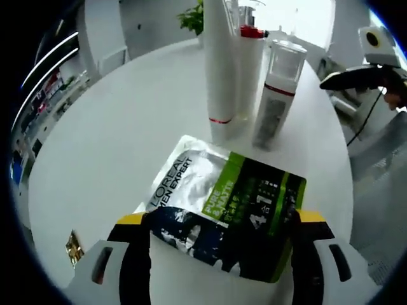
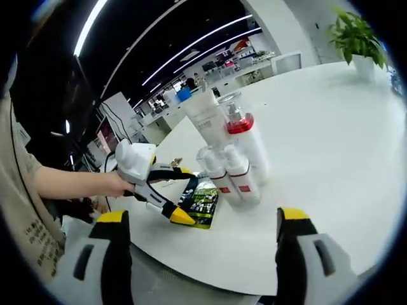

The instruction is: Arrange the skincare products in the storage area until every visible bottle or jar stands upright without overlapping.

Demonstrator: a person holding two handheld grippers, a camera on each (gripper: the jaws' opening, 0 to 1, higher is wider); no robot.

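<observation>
Between the jaws of my left tongs lies a flat L'Oréal Men Expert sachet, silver, green and black, its near end spanning the gap from jaw to jaw; whether the jaws press it or merely flank it I cannot tell. It rests flat on the round white desk. Just beyond it stands a cluster of upright skincare bottles: a tall white tube with a red band, a red-collared bottle touching it, and a clear-capped pump bottle just beside. My right tongs hang wide apart with nothing between them, above the desk edge, facing the same cluster. A potted plant stands at the far rim.
</observation>
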